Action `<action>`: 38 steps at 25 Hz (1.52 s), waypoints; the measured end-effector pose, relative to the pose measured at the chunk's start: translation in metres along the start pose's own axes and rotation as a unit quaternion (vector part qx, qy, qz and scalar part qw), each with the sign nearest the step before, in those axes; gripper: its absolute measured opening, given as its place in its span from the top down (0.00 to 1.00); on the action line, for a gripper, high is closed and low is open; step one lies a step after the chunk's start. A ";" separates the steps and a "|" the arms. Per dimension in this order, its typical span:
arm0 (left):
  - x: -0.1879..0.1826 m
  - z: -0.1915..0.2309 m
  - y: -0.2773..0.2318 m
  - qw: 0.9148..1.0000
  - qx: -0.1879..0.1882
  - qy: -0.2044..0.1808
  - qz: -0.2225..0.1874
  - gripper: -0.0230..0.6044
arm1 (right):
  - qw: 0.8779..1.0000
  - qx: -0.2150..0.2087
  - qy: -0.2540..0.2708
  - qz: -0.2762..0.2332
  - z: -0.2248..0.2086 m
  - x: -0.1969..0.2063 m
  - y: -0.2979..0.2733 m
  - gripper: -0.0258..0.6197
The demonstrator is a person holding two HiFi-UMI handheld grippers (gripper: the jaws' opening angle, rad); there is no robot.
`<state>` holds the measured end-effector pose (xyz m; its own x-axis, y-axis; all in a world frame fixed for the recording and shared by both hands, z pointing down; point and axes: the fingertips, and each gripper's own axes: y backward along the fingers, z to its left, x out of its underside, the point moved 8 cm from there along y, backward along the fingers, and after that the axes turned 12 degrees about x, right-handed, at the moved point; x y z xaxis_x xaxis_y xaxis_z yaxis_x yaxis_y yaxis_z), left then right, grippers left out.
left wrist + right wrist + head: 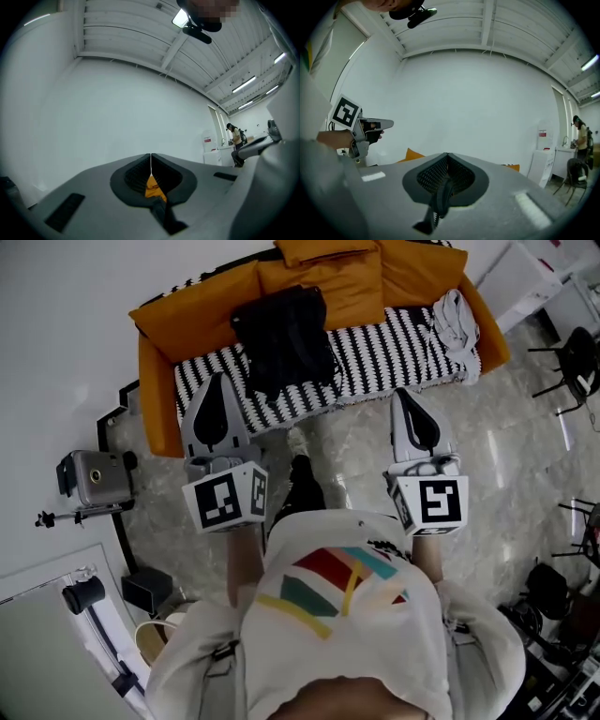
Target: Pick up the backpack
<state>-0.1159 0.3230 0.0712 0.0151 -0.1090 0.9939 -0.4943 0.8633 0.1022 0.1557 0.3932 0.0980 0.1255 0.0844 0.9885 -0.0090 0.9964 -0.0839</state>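
Backpack [284, 338] sits untouched on the sofa's [155, 381] left half; left gripper [217, 381] and right gripper [401, 395], jaws closed empty, likely must approach and open.

Orange sofa [155, 362] against wall, striped black-white cover [394, 352] on seat, orange cushions [328, 277] at back. White cloth bundle [457, 320] at right end. Camera on tripod [94, 477] left. Marble floor [506, 484]; black chair [572, 357] far right.

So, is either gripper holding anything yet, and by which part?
Nothing is held. The left gripper and right gripper both have jaws shut and empty; the backpack lies untouched on the sofa.
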 end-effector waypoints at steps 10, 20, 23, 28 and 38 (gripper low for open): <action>0.002 0.102 -0.123 1.000 0.012 0.016 -0.022 0.94 | 0.999 -0.024 0.032 -0.007 0.040 -0.044 -0.153 0.95; 0.014 0.170 -0.223 1.000 0.023 0.014 -0.007 0.94 | 0.997 -0.055 0.048 0.003 0.070 -0.052 -0.275 0.95; 0.022 0.174 -0.236 1.000 0.015 0.011 0.005 0.94 | 0.997 -0.063 0.037 0.013 0.070 -0.044 -0.289 0.95; 0.022 0.168 -0.255 1.000 -0.005 -0.004 0.014 0.94 | 0.997 -0.075 0.008 0.010 0.051 -0.038 -0.317 0.95; 0.008 0.158 -0.289 0.997 -0.060 -0.043 0.011 0.94 | 0.993 -0.112 0.005 -0.031 0.018 -0.059 -0.372 0.95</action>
<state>-0.1102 -0.0053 0.0432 -0.0713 -0.1274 0.9893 -0.3862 0.9180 0.0904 0.1342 0.0178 0.0730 0.1285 0.0213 0.9915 0.2196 0.9743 -0.0494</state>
